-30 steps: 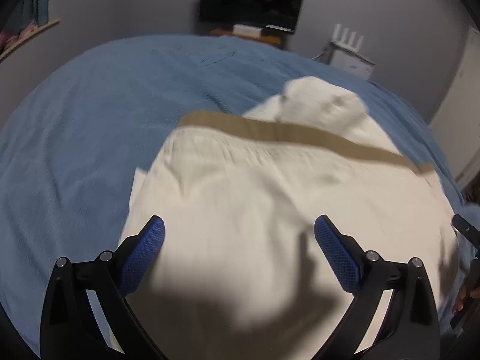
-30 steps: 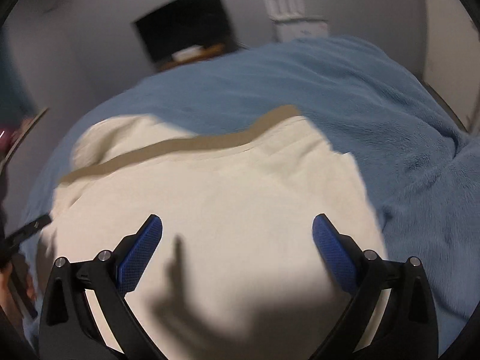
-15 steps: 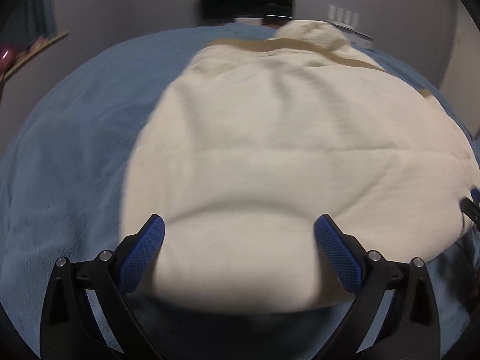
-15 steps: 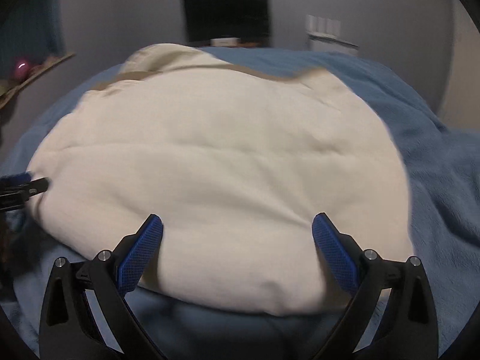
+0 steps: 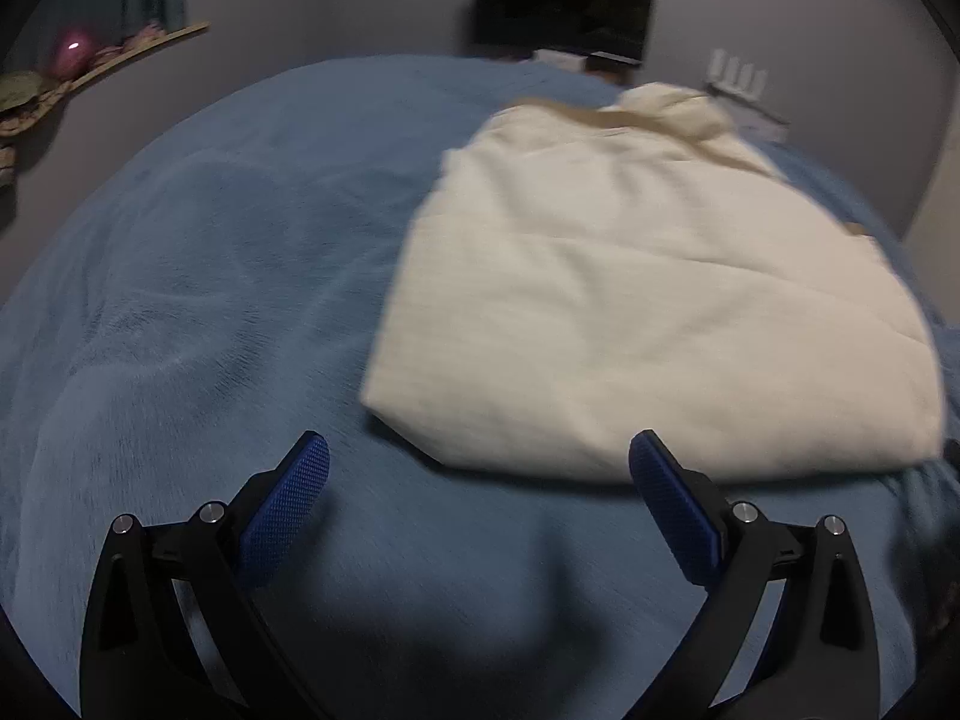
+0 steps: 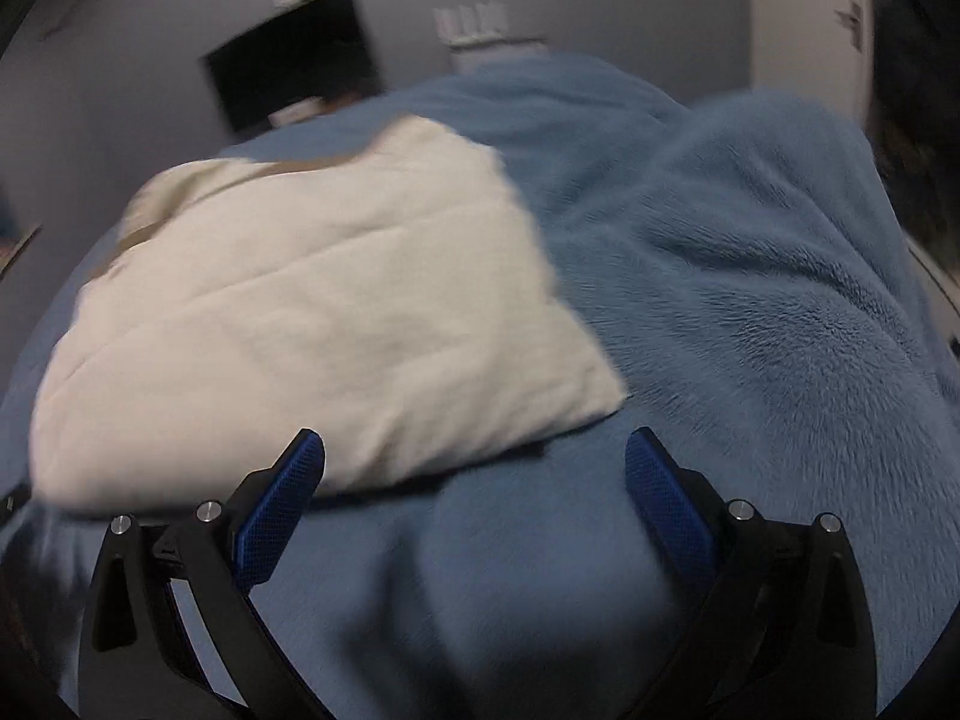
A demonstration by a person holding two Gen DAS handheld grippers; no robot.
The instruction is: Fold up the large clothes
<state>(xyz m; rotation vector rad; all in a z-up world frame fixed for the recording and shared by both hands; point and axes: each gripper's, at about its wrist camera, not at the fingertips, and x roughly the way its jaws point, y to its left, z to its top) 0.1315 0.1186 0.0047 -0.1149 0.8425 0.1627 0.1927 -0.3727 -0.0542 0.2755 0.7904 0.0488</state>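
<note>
One folded cream garment (image 5: pixel 648 312) on one blue blanket (image 5: pixel 210 300); two claws gape.

Black tool (image 5: pixel 479 468), blue textured pads (image 5: pixel 288 504), silver screws.

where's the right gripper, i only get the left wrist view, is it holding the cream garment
Observer: No. The right gripper is open with nothing between its pads, hanging over the blue blanket just short of the cream garment.
Operator: which part of the garment is it nearest
Observer: The near right corner; the gripper's left finger overlaps the near edge in the picture, but I cannot tell if it touches.
Operator: anything on the bed to the right of the garment
Observer: Only blanket, bunched into a high fluffy mound there; your view cuts that side off.
</note>
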